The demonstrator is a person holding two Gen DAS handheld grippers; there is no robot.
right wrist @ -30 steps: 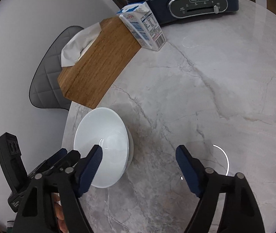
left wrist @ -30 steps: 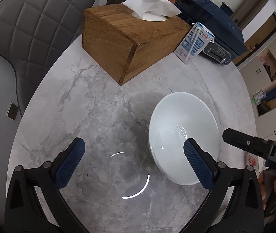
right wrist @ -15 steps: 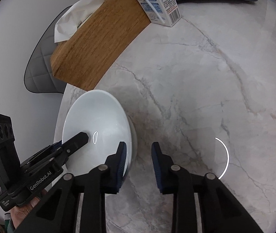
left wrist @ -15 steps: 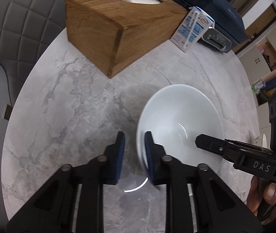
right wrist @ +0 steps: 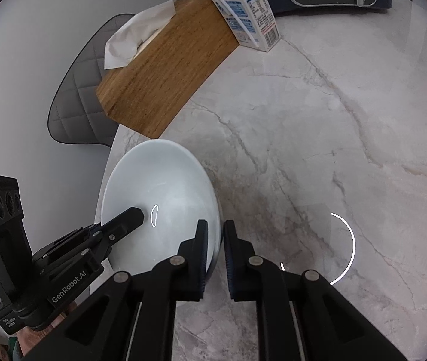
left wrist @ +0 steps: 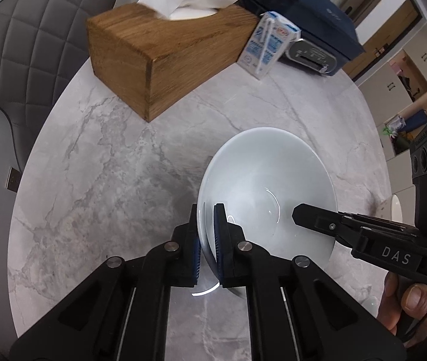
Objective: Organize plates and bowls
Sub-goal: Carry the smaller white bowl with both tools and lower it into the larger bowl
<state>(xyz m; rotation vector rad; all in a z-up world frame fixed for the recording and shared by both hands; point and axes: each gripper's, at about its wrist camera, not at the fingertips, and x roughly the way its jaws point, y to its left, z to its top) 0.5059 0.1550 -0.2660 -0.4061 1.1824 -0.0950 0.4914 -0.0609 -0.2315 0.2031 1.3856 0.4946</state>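
Pinching opposite sides of a smooth, glossy white bowl [left wrist: 261, 186], the left gripper [left wrist: 205, 234] and right gripper [right wrist: 215, 246] each have black jaws with ribbed blue pads closed on its thin rim, one pad inside and one outside. The round bowl sits tilted near the edge of the grey-veined marble surface [right wrist: 333, 114]. Farther back stand a grained wooden tissue box [left wrist: 165, 51] with soft white tissue, a small carton [left wrist: 269, 48] and a dark blue appliance [left wrist: 309, 9].
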